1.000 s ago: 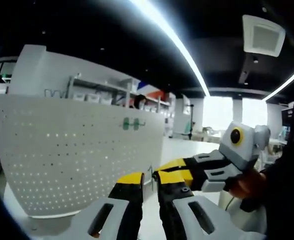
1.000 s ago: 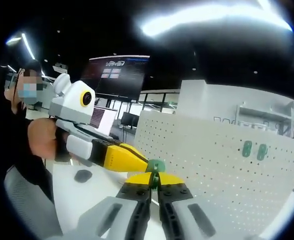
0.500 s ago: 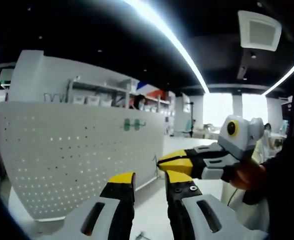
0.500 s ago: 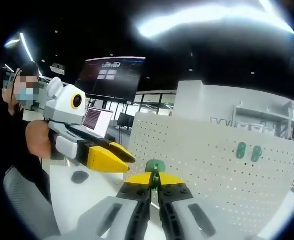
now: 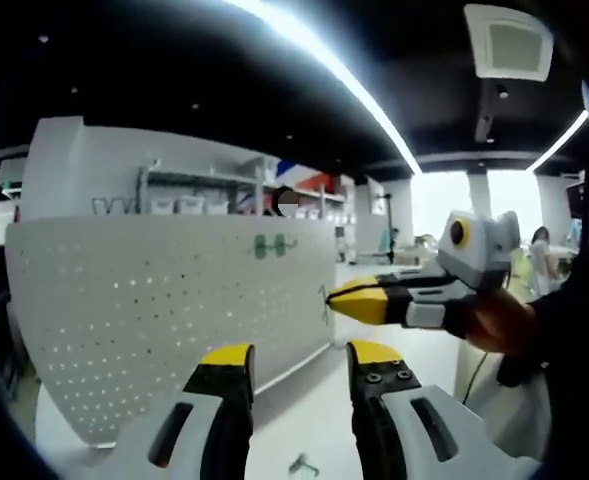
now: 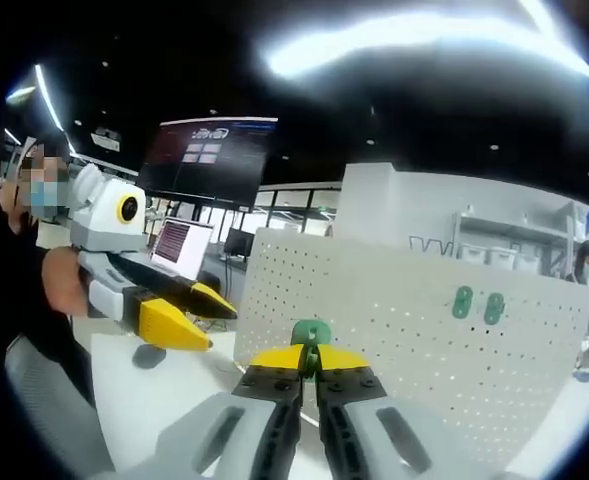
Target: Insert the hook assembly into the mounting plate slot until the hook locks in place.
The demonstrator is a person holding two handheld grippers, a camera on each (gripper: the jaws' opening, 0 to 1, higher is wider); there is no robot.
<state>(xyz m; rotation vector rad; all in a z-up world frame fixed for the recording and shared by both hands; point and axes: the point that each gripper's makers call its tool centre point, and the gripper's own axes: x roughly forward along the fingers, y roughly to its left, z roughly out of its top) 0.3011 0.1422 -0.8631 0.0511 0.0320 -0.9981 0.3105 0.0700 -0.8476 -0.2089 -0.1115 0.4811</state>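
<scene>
In the right gripper view my right gripper point(image 6: 311, 358) is shut on a small green hook piece point(image 6: 311, 334) that sticks up between the yellow tips. Beyond it stands the white perforated mounting plate point(image 6: 404, 340), upright, with two green hooks point(image 6: 477, 303) fixed near its upper right. My left gripper point(image 6: 179, 318) hangs off to the left, jaws apart, well away from the hook. In the left gripper view my left gripper point(image 5: 299, 355) is open and holds nothing. The right gripper point(image 5: 359, 300) reaches in from the right toward the plate point(image 5: 174, 310), a thin wire part at its tip.
A person stands at the left edge of the right gripper view, one hand point(image 6: 59, 285) on the left gripper. A laptop point(image 6: 177, 243) and a large dark screen point(image 6: 209, 160) stand behind. A small dark object point(image 6: 146, 356) lies on the white table point(image 6: 169, 385). A small metal piece point(image 5: 300, 465) lies below my left jaws.
My left gripper has opened wider and drawn away from the right gripper's tips. The right gripper stays shut on the green hook piece, facing the plate.
</scene>
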